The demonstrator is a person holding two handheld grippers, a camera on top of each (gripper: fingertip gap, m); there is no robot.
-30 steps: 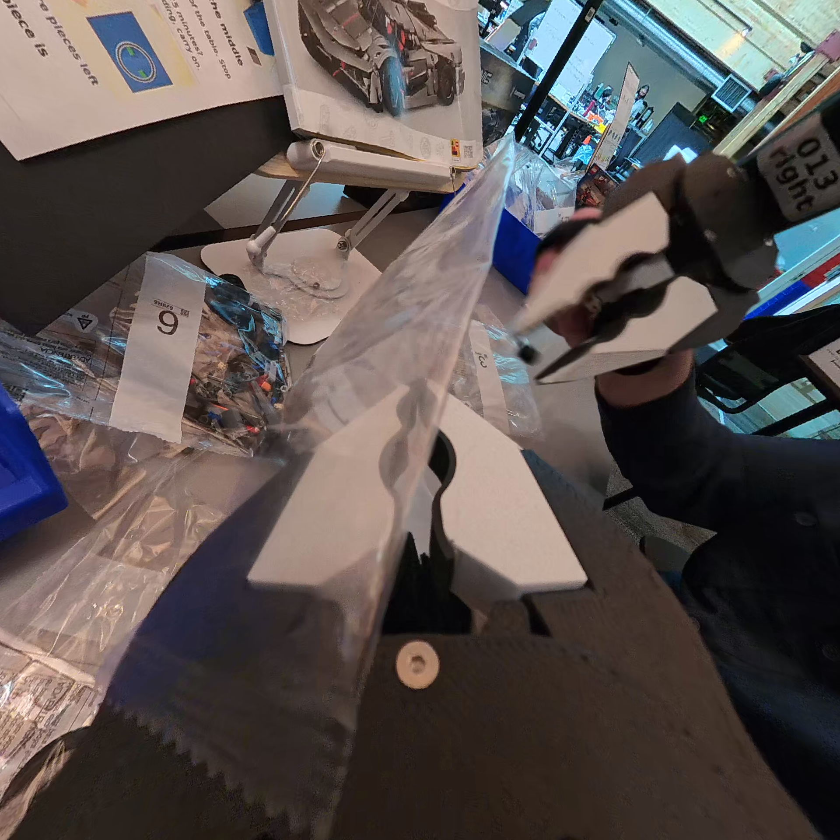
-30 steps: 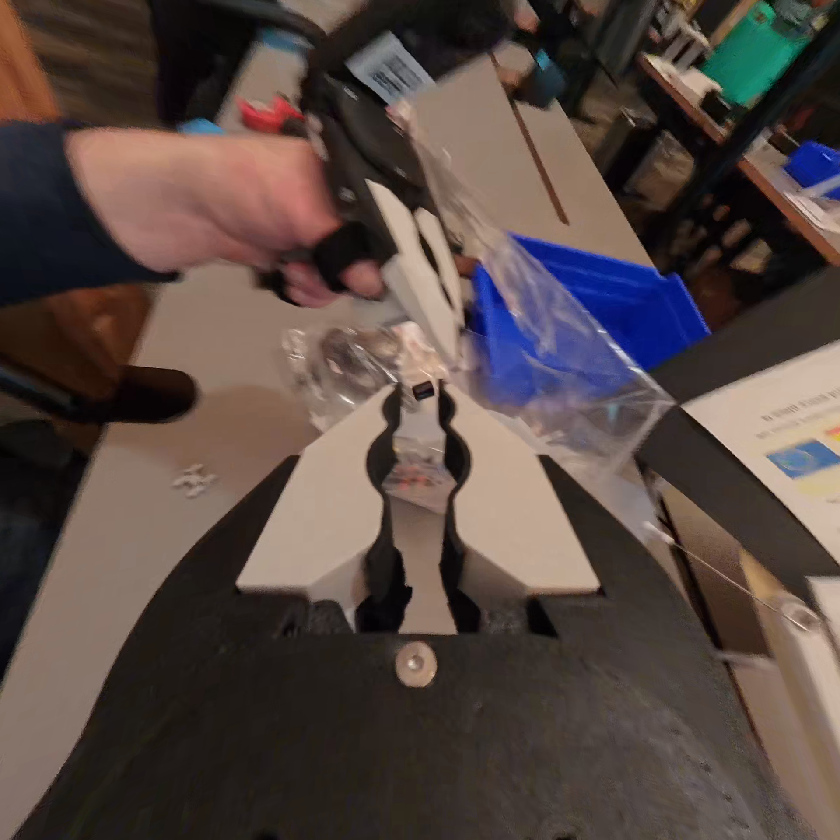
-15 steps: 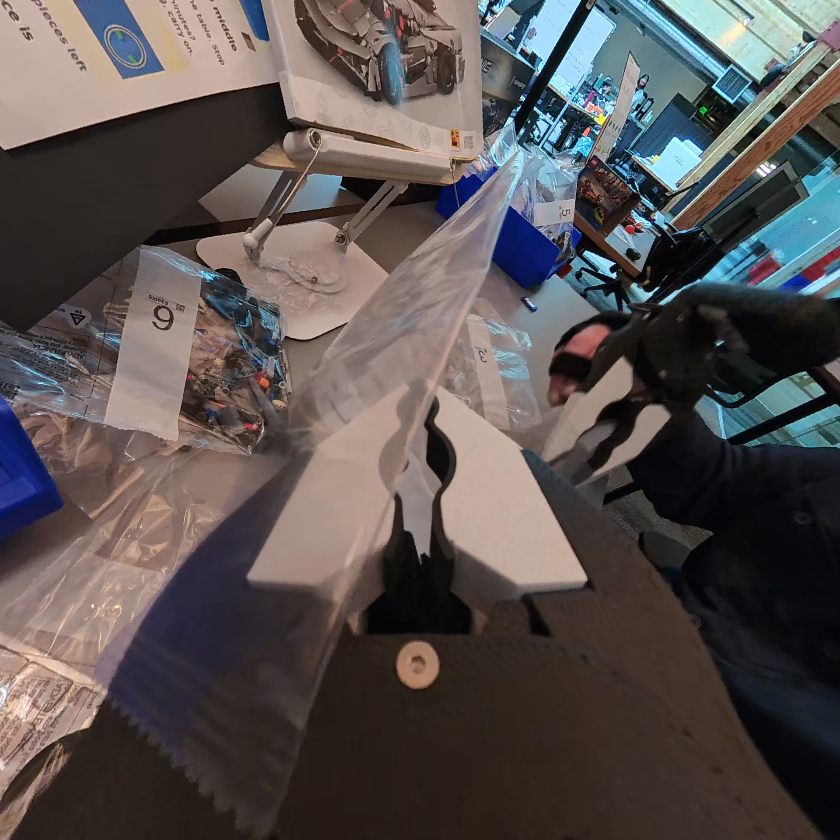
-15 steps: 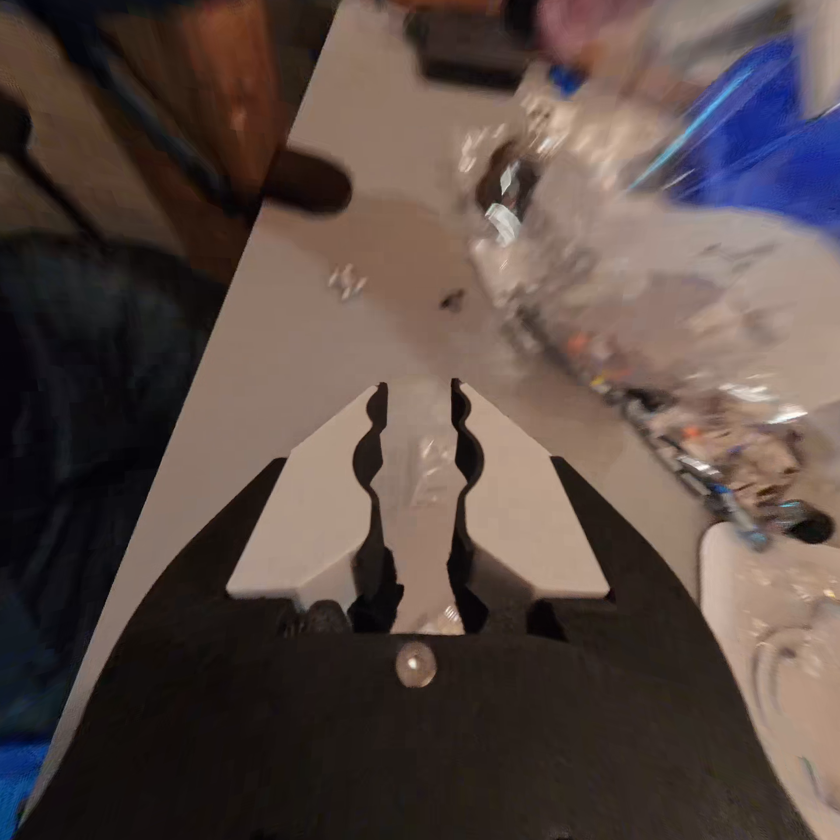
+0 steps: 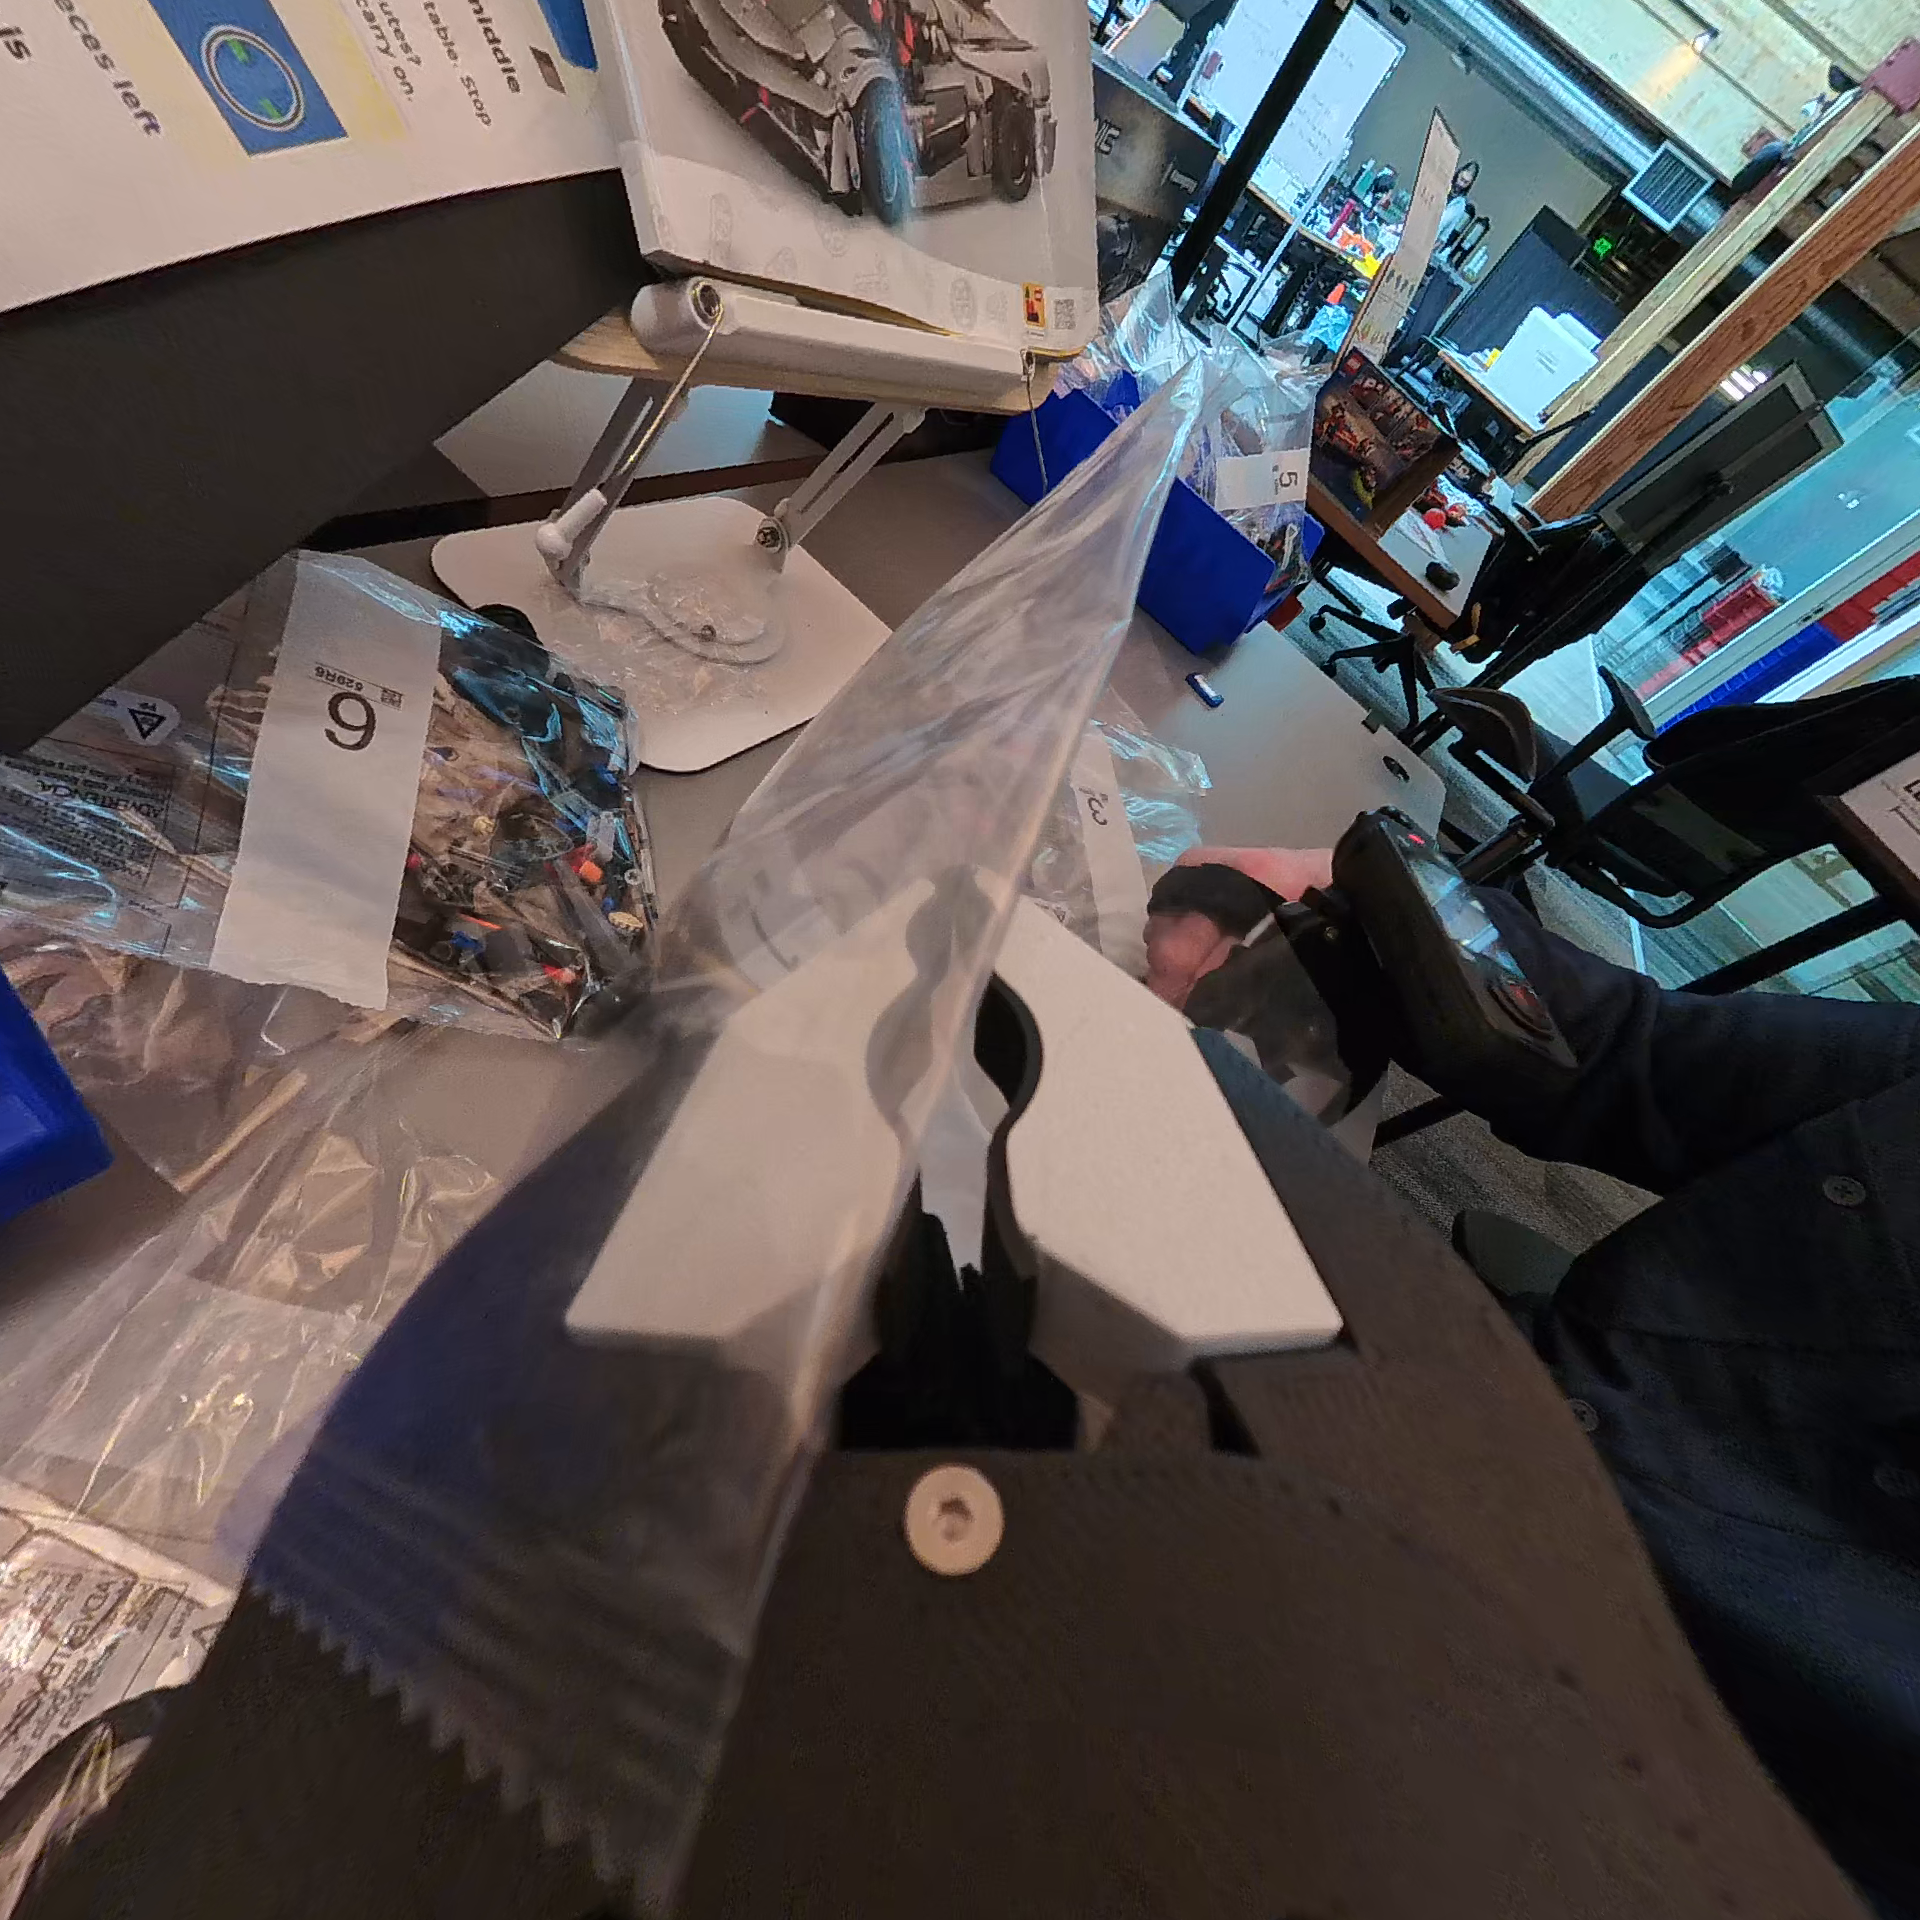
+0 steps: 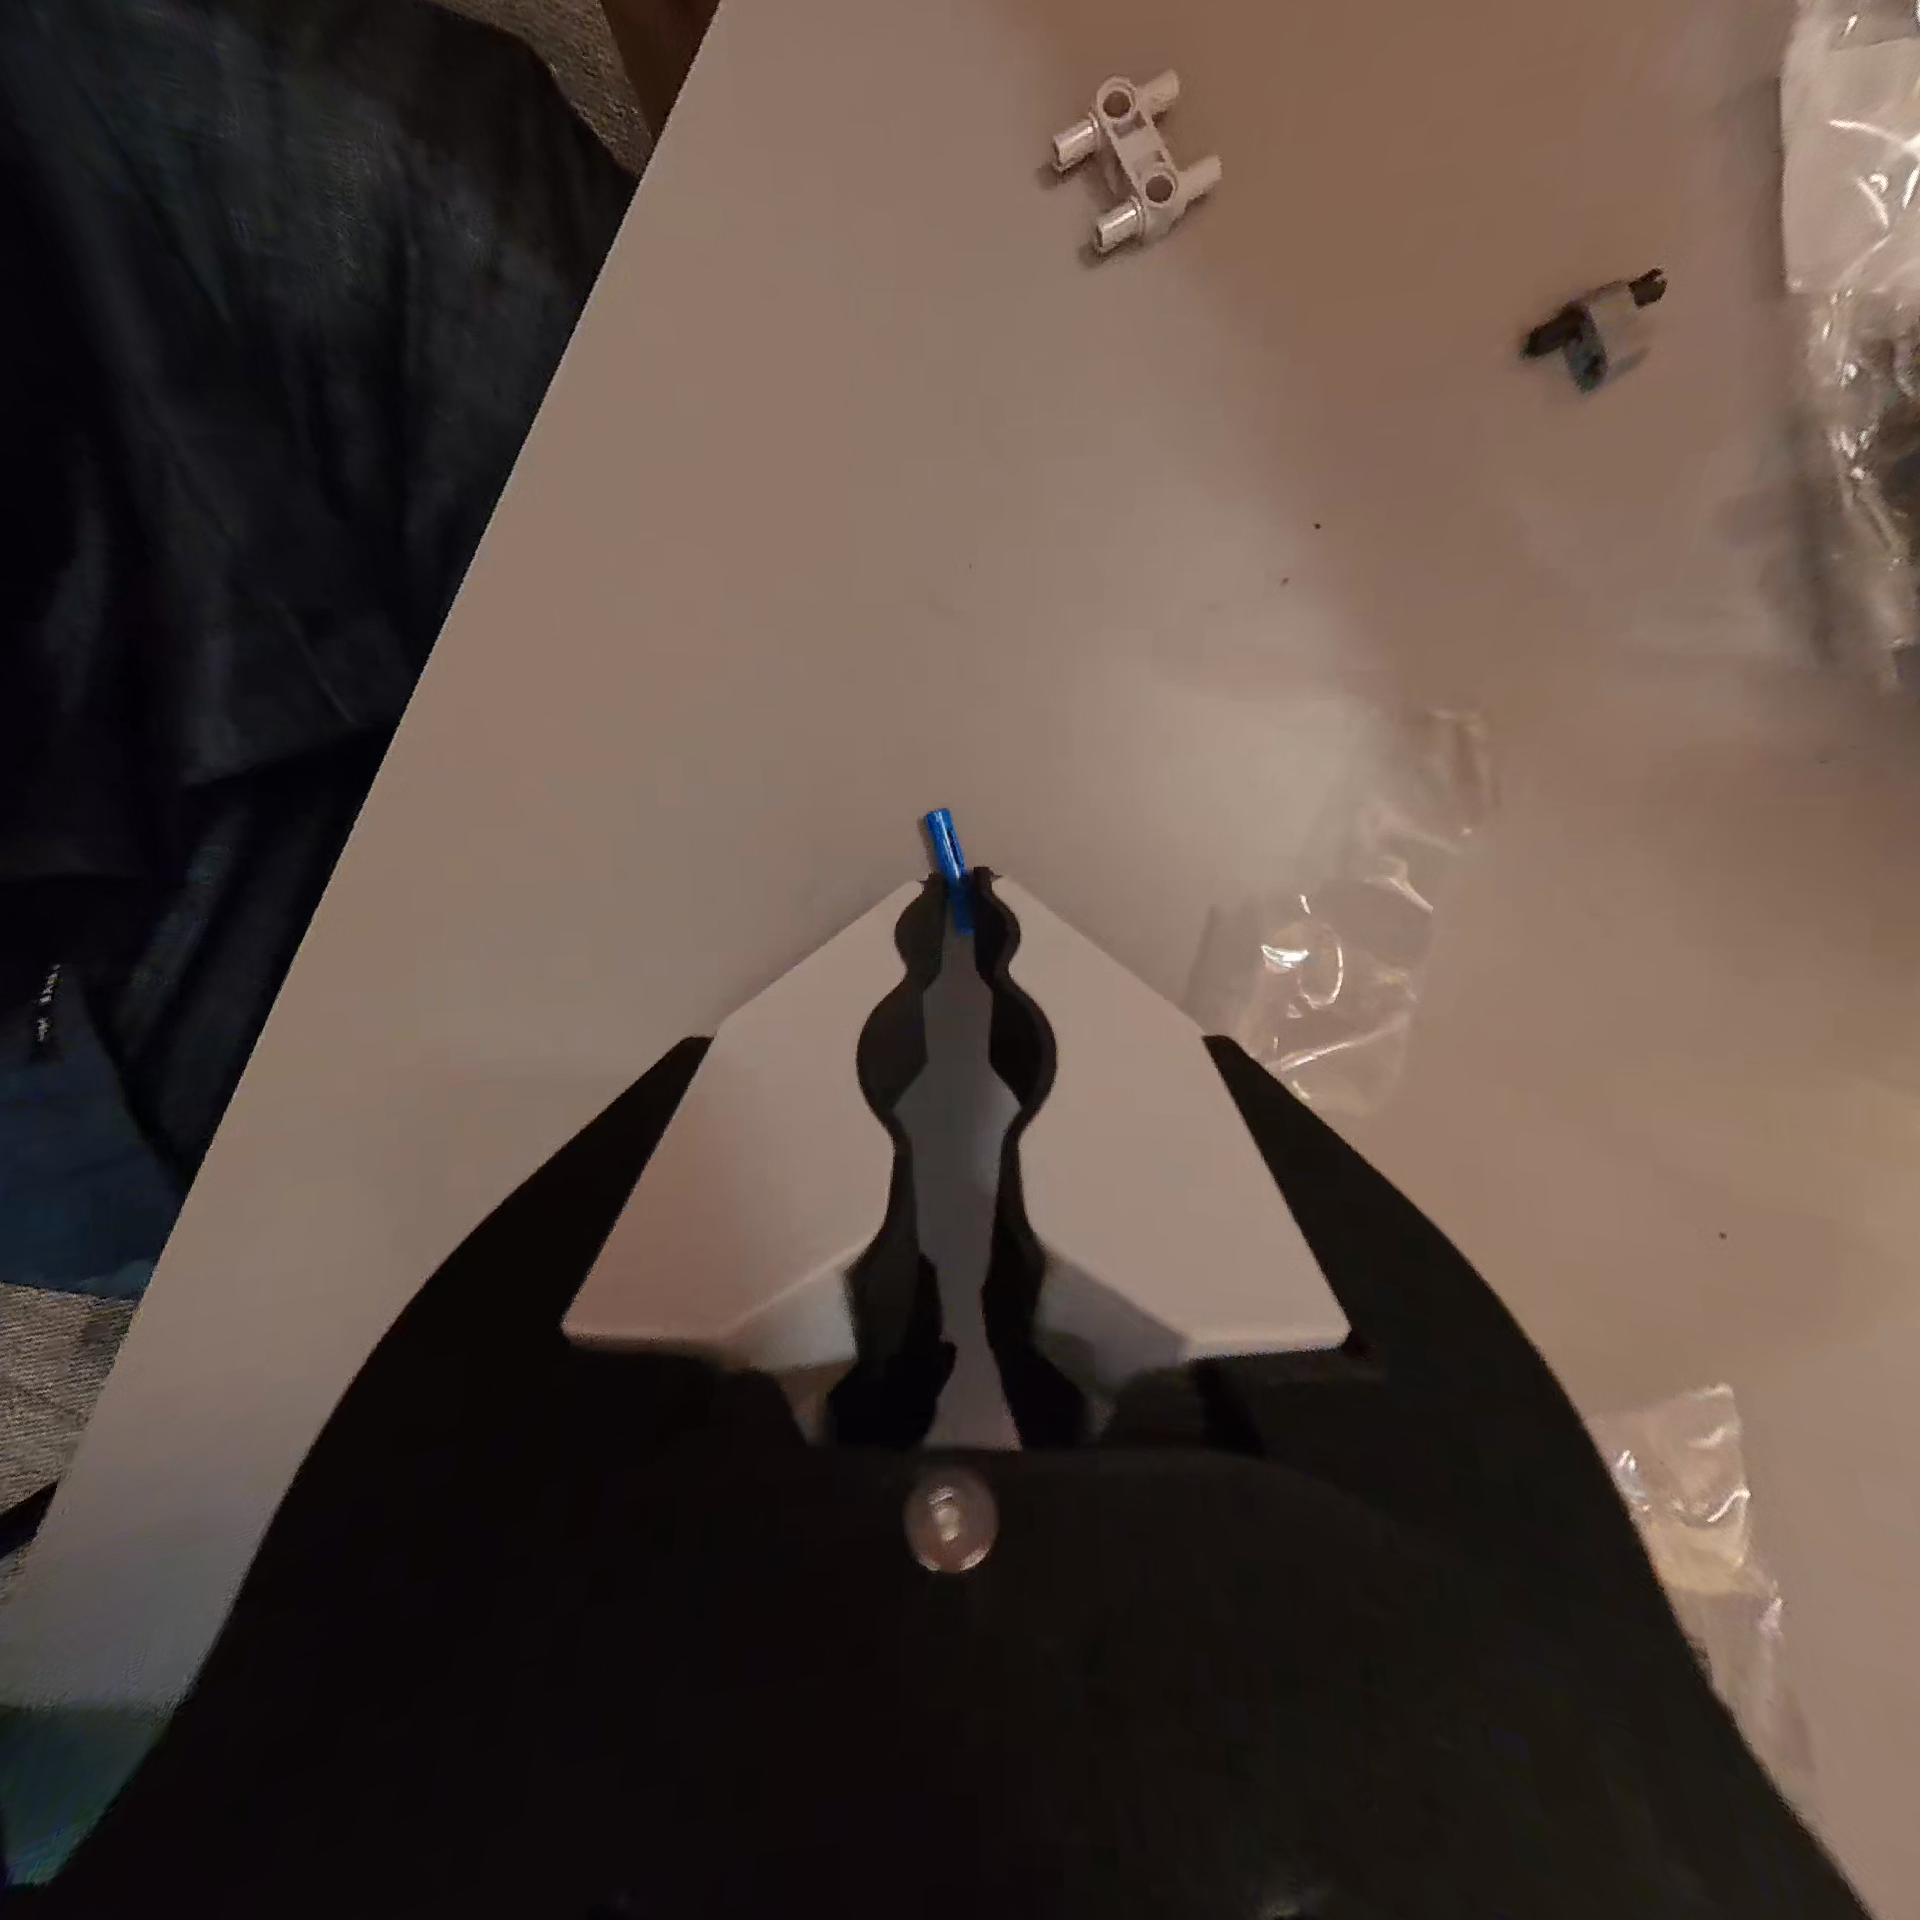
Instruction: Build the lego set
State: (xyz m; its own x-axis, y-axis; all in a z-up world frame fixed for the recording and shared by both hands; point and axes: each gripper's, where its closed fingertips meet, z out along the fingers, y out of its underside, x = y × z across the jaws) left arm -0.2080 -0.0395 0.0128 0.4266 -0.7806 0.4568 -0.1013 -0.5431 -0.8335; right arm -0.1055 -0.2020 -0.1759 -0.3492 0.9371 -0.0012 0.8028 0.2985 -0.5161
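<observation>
My left gripper [image 5: 966, 909] is shut on an empty clear plastic bag [image 5: 987, 665]. The bag rises to the upper right and drapes back over the left finger. My right gripper [image 6: 956, 883] points down at the grey table [image 6: 831, 520] near its edge, with its tips pinched on a small blue pin [image 6: 943, 844]. It also shows in the left wrist view [image 5: 1340, 997], held low in a hand at the right. A white connector piece [image 6: 1132, 166] and a small dark grey piece [image 6: 1590, 332] lie farther out on the table.
A numbered bag of parts [image 5: 436, 831] lies at the left, with more bags around it. A booklet [image 5: 862, 156] sits on a white stand [image 5: 665, 644] at the back, with a blue bin [image 5: 1174, 551] beside it. Clear plastic scraps [image 6: 1340, 935] lie right of my right gripper. The table edge runs diagonally at the left. One gripper's finger ends stand about 25 cm off the other's. Measured from the fingertips, the white connector piece [image 6: 1132, 166] is 12 cm or so from the right gripper and 25 cm from the left.
My right gripper has dropped from beside the raised bag to the table and closed on the blue pin. My left gripper still holds the bag in about the same place.
</observation>
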